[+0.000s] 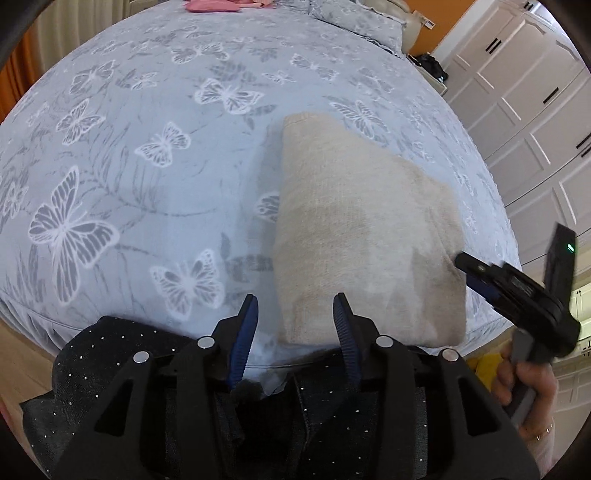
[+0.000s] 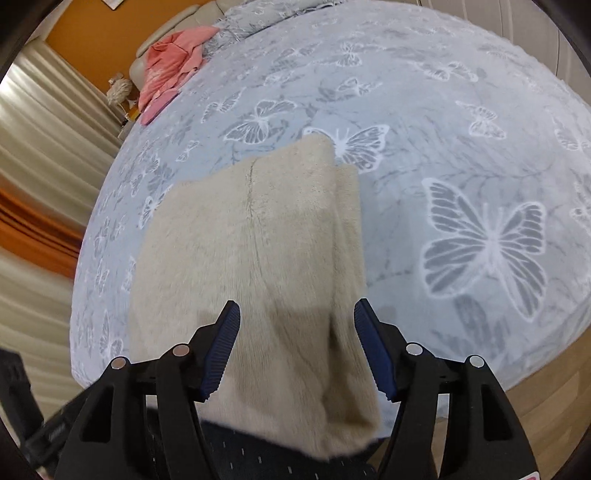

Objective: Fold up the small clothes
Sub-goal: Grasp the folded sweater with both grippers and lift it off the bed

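A beige fleecy garment (image 1: 362,229) lies folded on the bed, near its front edge. In the left wrist view my left gripper (image 1: 294,299) hovers open over the garment's near left corner, its blue pads clear of the cloth. In the right wrist view the same garment (image 2: 251,251) fills the middle, with a folded strip along its right side. My right gripper (image 2: 297,304) stands open above its near end, pads apart and not pressing the fabric. The right gripper (image 1: 461,262) also shows at the garment's right edge, held by a hand (image 1: 524,380).
The bed has a grey-blue butterfly cover (image 1: 147,166). Pink clothes (image 2: 170,62) lie at its far end beside a pillow (image 1: 354,18). White wardrobe doors (image 1: 535,92) stand on one side, curtains (image 2: 37,147) on the other. The person's dark dotted clothing (image 1: 92,354) is below the grippers.
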